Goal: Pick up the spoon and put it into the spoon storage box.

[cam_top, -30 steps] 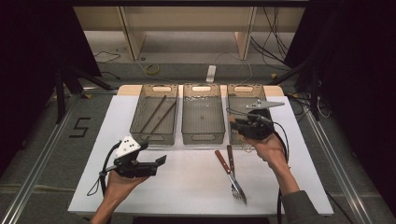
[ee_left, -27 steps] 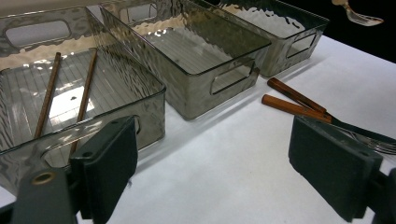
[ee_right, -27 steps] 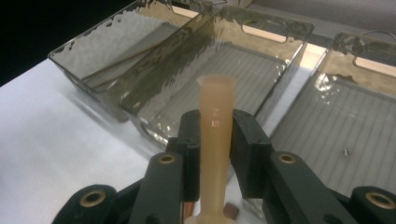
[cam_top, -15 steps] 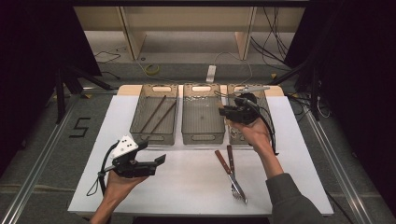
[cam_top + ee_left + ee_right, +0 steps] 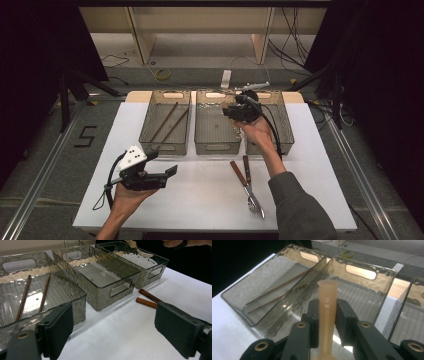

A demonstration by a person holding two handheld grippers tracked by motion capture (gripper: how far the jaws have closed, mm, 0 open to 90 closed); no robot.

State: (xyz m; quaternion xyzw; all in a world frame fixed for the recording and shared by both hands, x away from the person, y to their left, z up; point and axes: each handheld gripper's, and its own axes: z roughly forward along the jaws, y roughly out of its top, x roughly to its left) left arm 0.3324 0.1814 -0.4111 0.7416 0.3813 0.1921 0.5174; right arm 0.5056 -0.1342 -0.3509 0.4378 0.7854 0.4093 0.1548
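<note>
Clamping a tan plastic handle [image 5: 327,315], right tool [image 5: 239,114] hangs over the middle bin [image 5: 216,145] — chopsticks [image 5: 169,121] in the left bin [image 5: 165,146]. Left tool [image 5: 165,172] — jaws apart, empty — above the bench [image 5: 200,200].

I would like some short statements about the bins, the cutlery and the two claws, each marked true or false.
1. The right claw is shut on a tan handle. True.
2. The left claw holds a fork. False: it is open and holds nothing.
3. Two chopsticks lie in the left bin. True.
4. The middle bin holds a knife. False: it looks empty.
5. The fork and a second piece with a wooden handle lie on the white table, in front of the bins. True.
</note>
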